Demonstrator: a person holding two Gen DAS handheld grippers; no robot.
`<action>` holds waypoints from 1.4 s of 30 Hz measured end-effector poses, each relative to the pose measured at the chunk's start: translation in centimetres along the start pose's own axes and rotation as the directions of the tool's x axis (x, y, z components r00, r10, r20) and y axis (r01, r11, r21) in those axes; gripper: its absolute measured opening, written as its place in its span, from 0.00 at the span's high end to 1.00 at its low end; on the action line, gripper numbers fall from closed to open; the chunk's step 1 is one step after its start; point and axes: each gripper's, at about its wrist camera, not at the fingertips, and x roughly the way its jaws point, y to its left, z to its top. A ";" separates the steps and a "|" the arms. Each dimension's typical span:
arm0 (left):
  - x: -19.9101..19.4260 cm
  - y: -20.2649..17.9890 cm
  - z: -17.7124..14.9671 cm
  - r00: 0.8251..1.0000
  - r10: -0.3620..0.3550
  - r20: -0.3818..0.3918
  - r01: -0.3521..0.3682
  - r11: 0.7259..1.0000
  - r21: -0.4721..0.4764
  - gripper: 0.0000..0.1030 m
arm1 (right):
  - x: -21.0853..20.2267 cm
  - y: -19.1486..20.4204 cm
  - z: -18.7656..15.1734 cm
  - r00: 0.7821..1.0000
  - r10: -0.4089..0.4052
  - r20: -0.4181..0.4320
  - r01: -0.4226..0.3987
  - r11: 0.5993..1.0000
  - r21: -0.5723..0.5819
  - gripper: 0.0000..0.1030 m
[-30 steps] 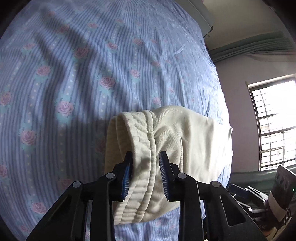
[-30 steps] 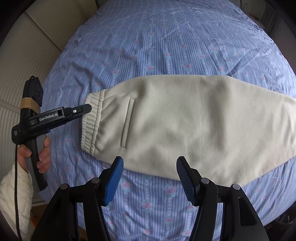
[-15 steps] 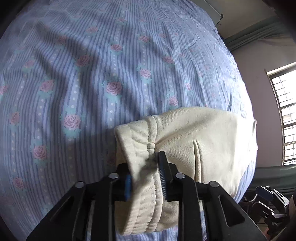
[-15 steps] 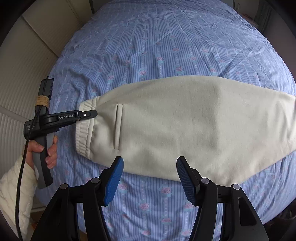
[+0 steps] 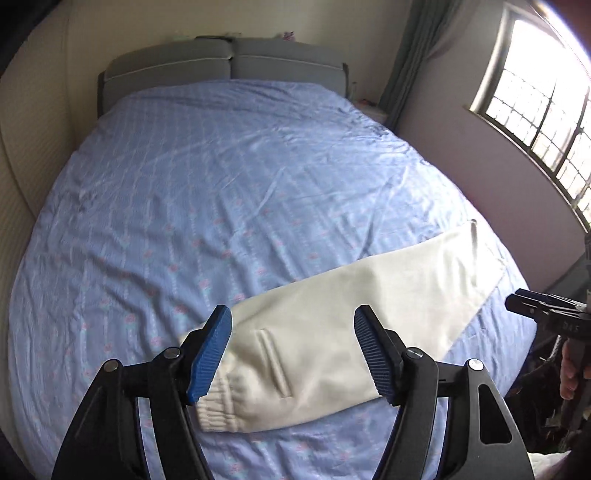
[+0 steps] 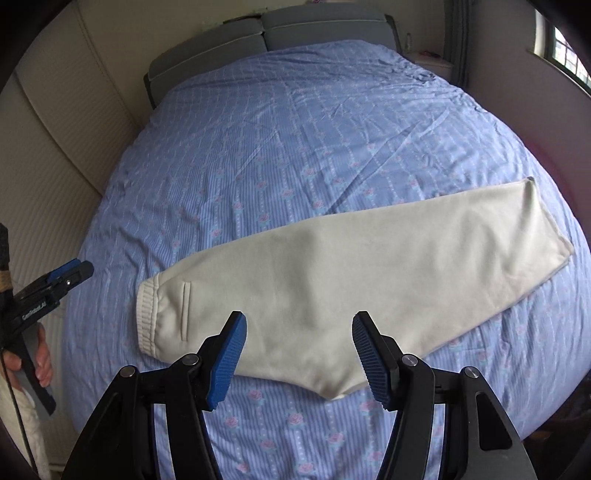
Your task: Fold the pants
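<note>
Cream pants (image 6: 332, 280) lie flat on the bed, folded lengthwise, with the elastic waistband (image 6: 146, 317) at the left and the leg hems (image 6: 546, 221) at the right. They also show in the left wrist view (image 5: 332, 332). My left gripper (image 5: 291, 354) is open and empty, held above the waistband end; it also shows in the right wrist view (image 6: 70, 273) off the bed's left edge. My right gripper (image 6: 297, 354) is open and empty above the pants' near edge; it also shows in the left wrist view (image 5: 532, 306) at the far right.
The bed has a blue striped sheet with pink roses (image 6: 295, 147) and a grey headboard (image 6: 258, 26). A cream padded wall (image 6: 55, 129) runs along the left. A window (image 5: 535, 92) and curtain are at the right.
My left gripper has let go of the waistband, opened wide, and pulled up and back from the pants. The right gripper has also risen, showing the whole bed.
</note>
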 end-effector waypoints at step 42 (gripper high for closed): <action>35.7 -54.0 12.7 0.941 0.039 -0.336 0.044 0.971 0.235 0.17 | 11.4 -61.8 4.5 0.999 -0.016 -0.049 0.043 0.794 0.607 0.58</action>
